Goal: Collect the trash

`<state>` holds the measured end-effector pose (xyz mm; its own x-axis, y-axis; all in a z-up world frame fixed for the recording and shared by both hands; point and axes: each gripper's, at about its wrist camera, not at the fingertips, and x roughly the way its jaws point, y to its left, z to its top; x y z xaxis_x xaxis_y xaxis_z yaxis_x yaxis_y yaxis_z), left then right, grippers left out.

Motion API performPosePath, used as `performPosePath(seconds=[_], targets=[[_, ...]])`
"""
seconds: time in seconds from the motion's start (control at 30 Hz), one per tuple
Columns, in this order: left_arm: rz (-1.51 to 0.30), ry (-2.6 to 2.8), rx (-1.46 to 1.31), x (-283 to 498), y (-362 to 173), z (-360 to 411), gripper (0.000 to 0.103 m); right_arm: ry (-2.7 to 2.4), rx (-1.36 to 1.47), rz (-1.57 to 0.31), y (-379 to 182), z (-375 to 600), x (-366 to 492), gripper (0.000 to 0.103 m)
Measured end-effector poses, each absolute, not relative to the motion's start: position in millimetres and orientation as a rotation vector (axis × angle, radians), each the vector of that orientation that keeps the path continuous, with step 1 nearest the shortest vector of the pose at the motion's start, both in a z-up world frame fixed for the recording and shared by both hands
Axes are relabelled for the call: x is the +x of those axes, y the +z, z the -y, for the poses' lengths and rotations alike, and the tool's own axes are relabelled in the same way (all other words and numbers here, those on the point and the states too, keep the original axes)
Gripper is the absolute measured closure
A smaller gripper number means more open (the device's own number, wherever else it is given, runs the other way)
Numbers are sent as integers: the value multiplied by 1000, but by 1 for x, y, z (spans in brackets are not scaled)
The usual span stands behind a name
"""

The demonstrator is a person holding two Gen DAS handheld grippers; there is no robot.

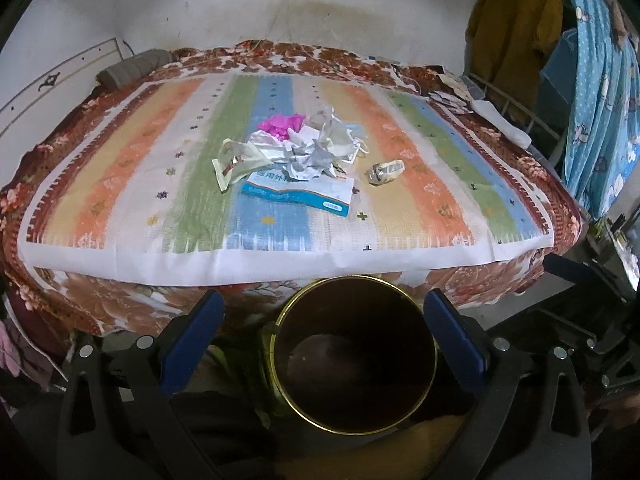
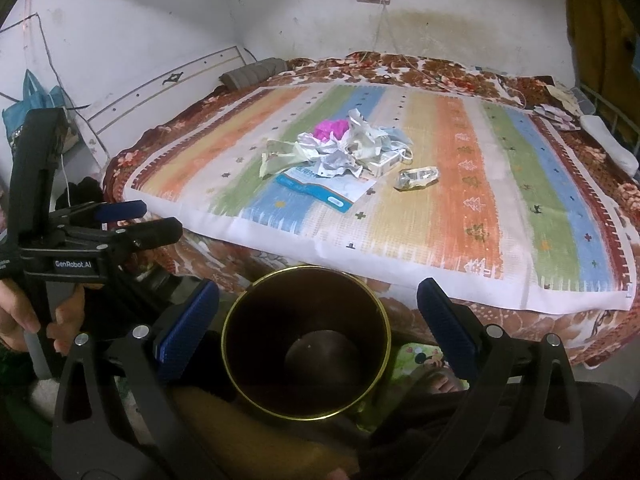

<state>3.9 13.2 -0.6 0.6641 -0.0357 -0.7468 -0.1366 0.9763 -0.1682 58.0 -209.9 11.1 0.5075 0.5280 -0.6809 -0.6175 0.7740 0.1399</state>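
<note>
A pile of crumpled paper and wrappers (image 1: 304, 148) (image 2: 340, 152) lies mid-bed on a striped cloth (image 1: 420, 200) (image 2: 460, 200). It includes a pink piece (image 1: 282, 124) (image 2: 330, 128) and a flat blue-and-white packet (image 1: 304, 194) (image 2: 324, 190). A small crumpled wrapper (image 1: 386, 172) (image 2: 416, 178) lies apart to its right. A dark bin with a gold rim (image 1: 400, 340) (image 2: 260, 340) stands on the floor before the bed. My left gripper (image 1: 324, 320) (image 2: 148, 220) and right gripper (image 2: 318, 316) hover open above the bin, holding nothing.
The bed's flowered cover (image 1: 100, 312) hangs down just behind the bin. A grey bundle (image 1: 132, 68) lies at the far left corner and small items (image 1: 452, 92) at the far right. Hung clothes (image 1: 516, 28) and a blue curtain (image 1: 600, 100) stand right. A hand (image 2: 20, 312) holds the left gripper.
</note>
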Motion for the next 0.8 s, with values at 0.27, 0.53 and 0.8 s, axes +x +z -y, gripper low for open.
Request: performPosePath(seconds=[0.27, 0.53, 0.8], targets=[[-844, 66, -203, 4, -1, -10, 6, 693, -128, -773, 12, 209, 57, 9], [-845, 79, -197, 3, 1, -12, 6, 702, -134, -772, 12, 206, 55, 9], [-826, 75, -185, 3, 3, -14, 6, 700, -135, -776, 12, 208, 56, 9]])
